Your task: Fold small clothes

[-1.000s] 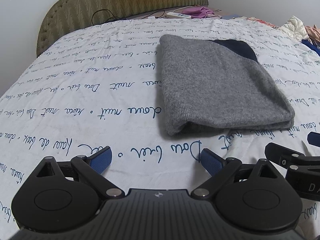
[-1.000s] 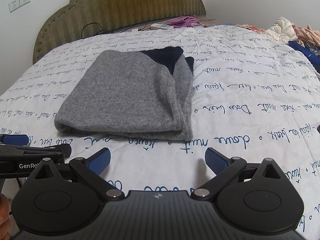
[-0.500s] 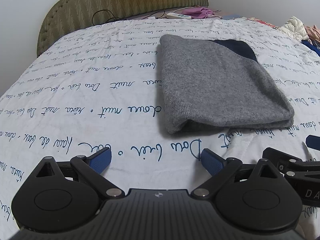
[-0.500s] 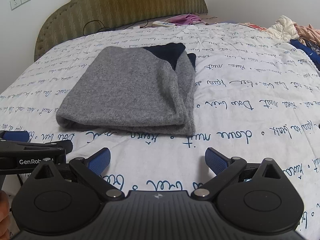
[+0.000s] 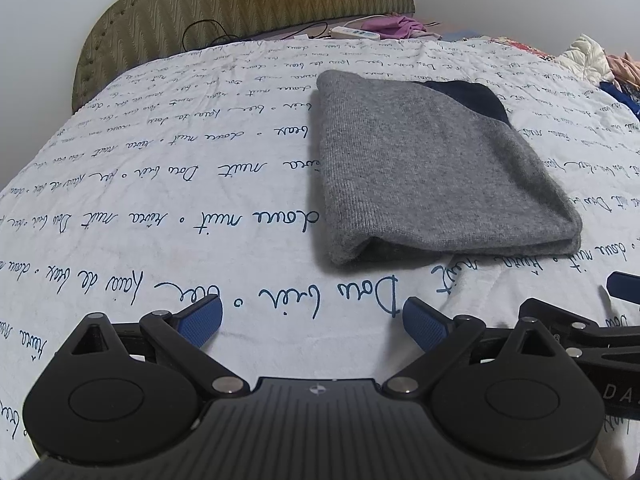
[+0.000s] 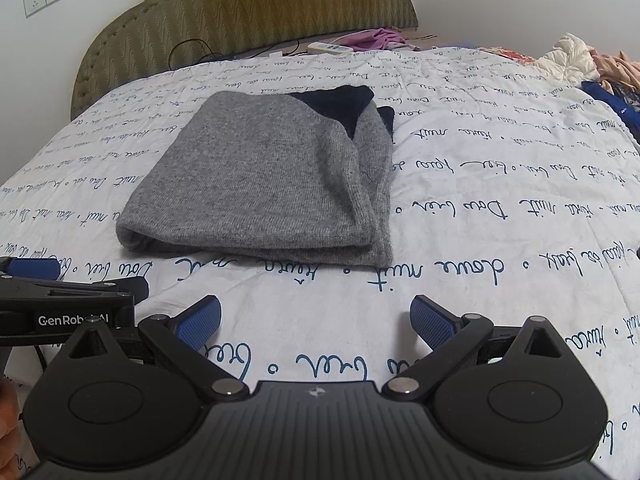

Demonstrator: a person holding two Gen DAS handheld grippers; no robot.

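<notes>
A grey knit garment (image 5: 432, 168) with a dark navy patch lies folded into a flat rectangle on the white bedspread (image 5: 160, 200); it also shows in the right wrist view (image 6: 264, 184). My left gripper (image 5: 312, 322) is open and empty, low over the bedspread, short of the garment's near left corner. My right gripper (image 6: 316, 320) is open and empty, in front of the garment's near edge. Each gripper shows at the edge of the other's view: the right one (image 5: 592, 320) and the left one (image 6: 60, 292).
An olive padded headboard (image 6: 248, 12) stands at the far end. A white power strip (image 6: 330, 47) and a purple cloth (image 6: 376, 38) lie by it. A pile of other clothes (image 6: 592, 68) sits at the far right of the bed.
Both grippers have drawn back slightly from the folded garment and stayed open. The garment has not moved.
</notes>
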